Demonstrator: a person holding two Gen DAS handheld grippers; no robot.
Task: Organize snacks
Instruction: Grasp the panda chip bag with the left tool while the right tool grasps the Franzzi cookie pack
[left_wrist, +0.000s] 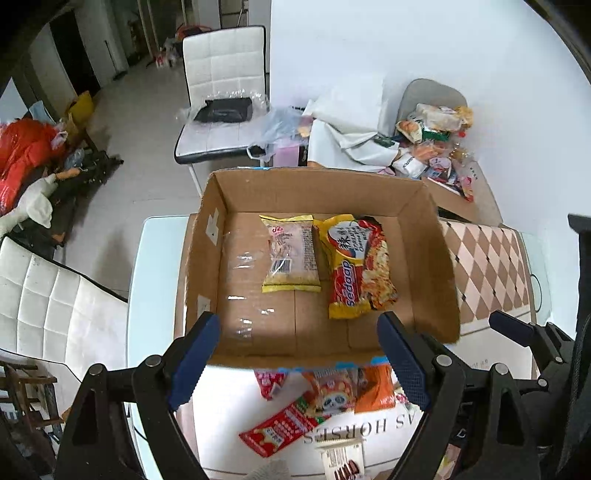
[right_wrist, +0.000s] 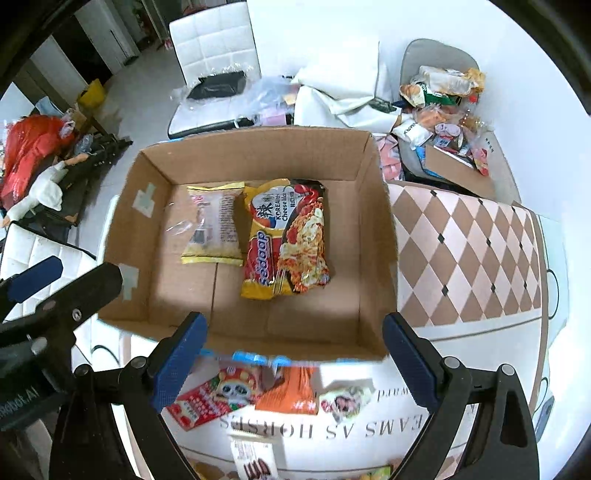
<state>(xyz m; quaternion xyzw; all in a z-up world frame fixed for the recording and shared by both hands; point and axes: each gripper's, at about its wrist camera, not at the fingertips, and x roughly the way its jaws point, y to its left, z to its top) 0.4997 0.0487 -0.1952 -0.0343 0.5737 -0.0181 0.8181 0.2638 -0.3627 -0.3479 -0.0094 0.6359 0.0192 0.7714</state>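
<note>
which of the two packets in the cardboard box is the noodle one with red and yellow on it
The instant noodle packet, lying nearer the box's right wall. It is larger, red and yellow, with a noodle picture. The pale snack packet beside it on the left is smaller, with yellow ends.

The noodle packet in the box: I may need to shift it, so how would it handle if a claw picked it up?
The noodle packet looks crinkly and puffed, so probably light and a bit slippery. The block inside likely keeps it fairly stiff, yet brittle if squeezed. Lying flat in the cardboard box, it shouldn't roll.
</note>
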